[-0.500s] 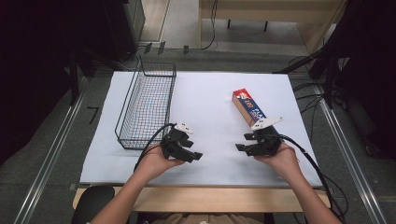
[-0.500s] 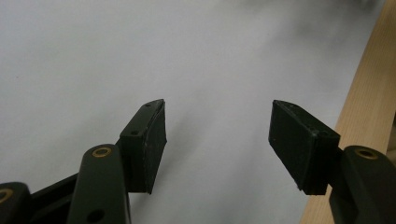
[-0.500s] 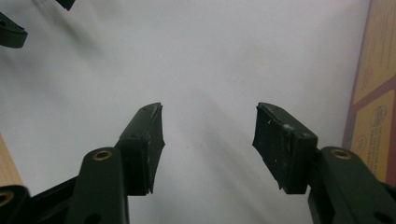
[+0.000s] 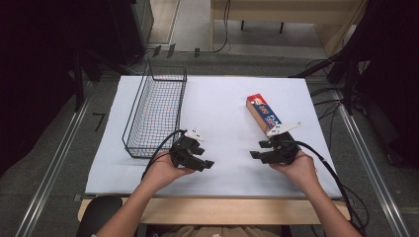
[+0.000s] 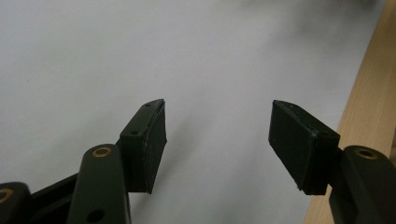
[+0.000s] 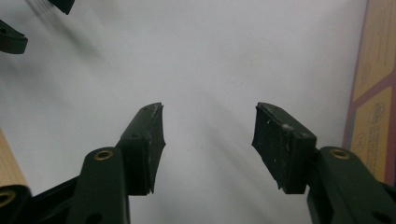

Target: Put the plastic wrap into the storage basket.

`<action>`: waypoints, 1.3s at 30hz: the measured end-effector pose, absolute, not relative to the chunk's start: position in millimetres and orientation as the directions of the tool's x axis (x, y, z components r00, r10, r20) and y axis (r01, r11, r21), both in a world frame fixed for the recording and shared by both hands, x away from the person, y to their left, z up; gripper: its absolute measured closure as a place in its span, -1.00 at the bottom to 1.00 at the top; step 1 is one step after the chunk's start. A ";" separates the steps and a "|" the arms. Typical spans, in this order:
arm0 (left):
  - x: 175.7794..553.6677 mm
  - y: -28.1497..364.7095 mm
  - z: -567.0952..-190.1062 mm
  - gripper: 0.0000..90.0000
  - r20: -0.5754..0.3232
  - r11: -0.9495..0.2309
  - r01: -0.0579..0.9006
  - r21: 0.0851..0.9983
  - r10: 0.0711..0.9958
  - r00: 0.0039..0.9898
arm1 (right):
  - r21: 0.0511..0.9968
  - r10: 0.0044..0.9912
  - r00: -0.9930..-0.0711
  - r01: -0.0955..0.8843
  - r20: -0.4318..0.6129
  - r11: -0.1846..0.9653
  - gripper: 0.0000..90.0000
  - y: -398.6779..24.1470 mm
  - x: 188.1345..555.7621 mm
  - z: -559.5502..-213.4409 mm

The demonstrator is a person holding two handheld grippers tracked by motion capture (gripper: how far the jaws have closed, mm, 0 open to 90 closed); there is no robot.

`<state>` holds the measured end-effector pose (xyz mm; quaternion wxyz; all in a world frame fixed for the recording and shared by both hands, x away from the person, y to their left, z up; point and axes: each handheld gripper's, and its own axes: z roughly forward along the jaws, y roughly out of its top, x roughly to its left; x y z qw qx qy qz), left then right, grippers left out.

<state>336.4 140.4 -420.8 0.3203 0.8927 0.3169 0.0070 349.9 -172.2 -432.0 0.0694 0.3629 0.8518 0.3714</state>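
A wire basket (image 4: 155,111) stands at the left of the white sheet (image 4: 217,103) covering the worktop. Right of the basket, at the near edge, the left gripper (image 4: 200,160) has fingers spread wide and empty. Further right, the right gripper (image 4: 257,154) is likewise wide open, empty. The box (image 4: 263,115) lies just beyond it, long axis running away; the right hand seems nearer. Dark room around.

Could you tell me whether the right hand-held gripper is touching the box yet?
Apart. In the right gripper view, the right hand-held gripper has open jaws with white table cover between them, and the box sits off to the side, clear of both jaws.
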 end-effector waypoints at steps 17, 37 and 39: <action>341.1 146.9 -418.9 -0.17 -0.233 -0.581 0.569 0.582 0.551 0.801 | 0.653 0.660 -0.739 0.568 0.137 0.500 -0.10 -169.0 345.5 -434.0; 341.8 151.6 -414.4 -0.17 -0.226 -0.590 0.564 0.578 0.548 0.805 | 0.649 0.658 -0.745 0.554 0.108 0.521 -0.13 -174.1 346.1 -430.1; 342.0 151.7 -414.7 -0.17 -0.232 -0.588 0.566 0.577 0.546 0.805 | 0.645 0.665 -0.740 0.560 0.105 0.521 -0.13 -176.2 346.3 -428.1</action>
